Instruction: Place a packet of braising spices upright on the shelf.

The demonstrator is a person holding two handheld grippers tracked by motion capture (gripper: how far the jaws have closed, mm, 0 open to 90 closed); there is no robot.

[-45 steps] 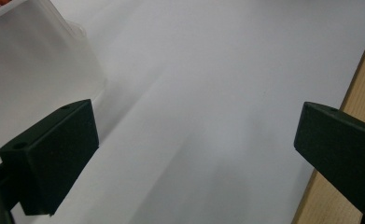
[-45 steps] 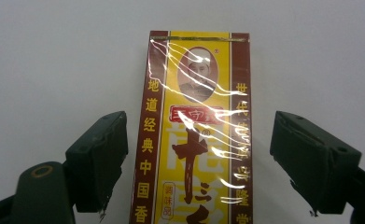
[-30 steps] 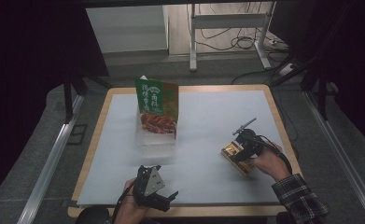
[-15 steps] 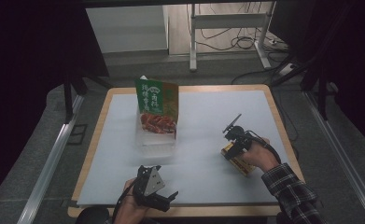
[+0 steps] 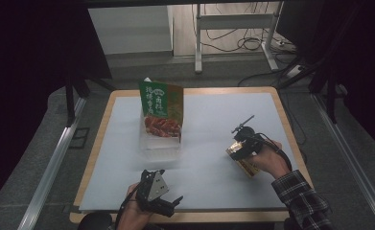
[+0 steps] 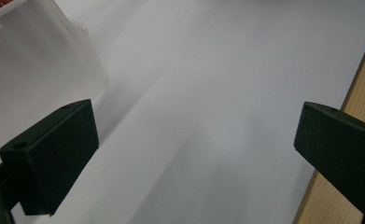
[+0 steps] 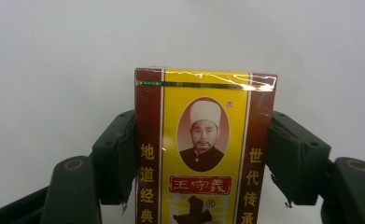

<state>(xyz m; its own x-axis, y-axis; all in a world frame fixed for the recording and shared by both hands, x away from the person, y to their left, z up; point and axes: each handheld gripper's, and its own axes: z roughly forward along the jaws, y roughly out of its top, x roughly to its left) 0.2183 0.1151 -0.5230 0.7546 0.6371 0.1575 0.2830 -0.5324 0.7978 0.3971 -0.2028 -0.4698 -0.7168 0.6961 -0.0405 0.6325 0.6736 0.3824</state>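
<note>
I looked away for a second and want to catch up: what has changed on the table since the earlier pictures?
The right gripper slid a little left across the white mat, and its jaws have just been closing onto the yellow-and-red box, with the pads now against both sides. The left gripper stayed at the near edge, jaws open. The green packet and clear container did not move.

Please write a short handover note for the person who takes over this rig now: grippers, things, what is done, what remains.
Right gripper: jaws have just been closing and now press both sides of the yellow-and-red box, at the table's right.
Left gripper: open, nothing between the jaws, at the near edge.
Clear container with the green packet stands left of centre.
Done: box gripped.
Left: probably carry it to the container.
</note>
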